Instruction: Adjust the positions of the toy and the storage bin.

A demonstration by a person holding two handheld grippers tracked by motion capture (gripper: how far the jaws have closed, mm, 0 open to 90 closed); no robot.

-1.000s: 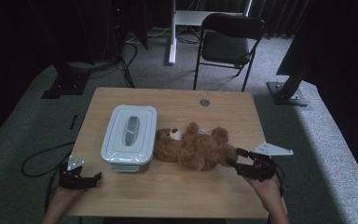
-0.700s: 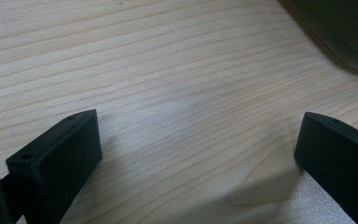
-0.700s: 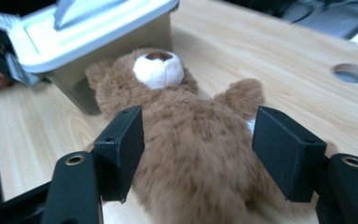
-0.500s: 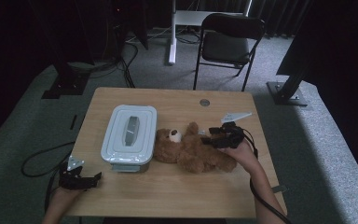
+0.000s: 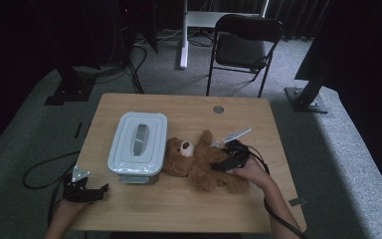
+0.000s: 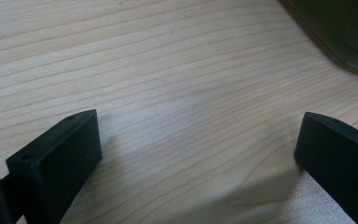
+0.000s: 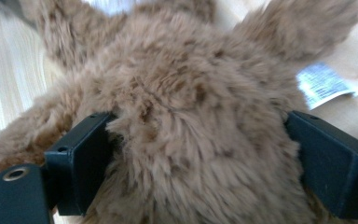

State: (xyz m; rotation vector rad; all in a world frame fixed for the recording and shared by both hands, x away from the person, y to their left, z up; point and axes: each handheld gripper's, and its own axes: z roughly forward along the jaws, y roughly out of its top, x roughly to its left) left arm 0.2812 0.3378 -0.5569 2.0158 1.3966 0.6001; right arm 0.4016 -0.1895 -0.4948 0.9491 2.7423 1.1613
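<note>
A brown teddy bear [image 5: 196, 162] lies on its back in the middle of the wooden table [image 5: 179, 211], its head toward a white lidded box [image 5: 138, 142]. My right gripper [image 5: 220, 164] has come down over the bear's body. Its jaws have just been opening and now stand wide on either side of the furry belly [image 7: 191, 116], with fur brushing both pads. A white label [image 7: 326, 84] sticks out of the bear beyond the right jaw. My left gripper [image 5: 98, 191] rests near the table's front left corner, open [image 6: 198, 154] over bare wood.
The box's dark corner [image 6: 345, 32] shows at the top right of the left gripper view. A round grommet [image 5: 218, 109] sits near the table's far edge. A folding chair [image 5: 243, 45] and stand legs are on the floor beyond.
My right gripper moved left from the table's right edge onto the bear and lowered over its body. The left gripper stayed put.
</note>
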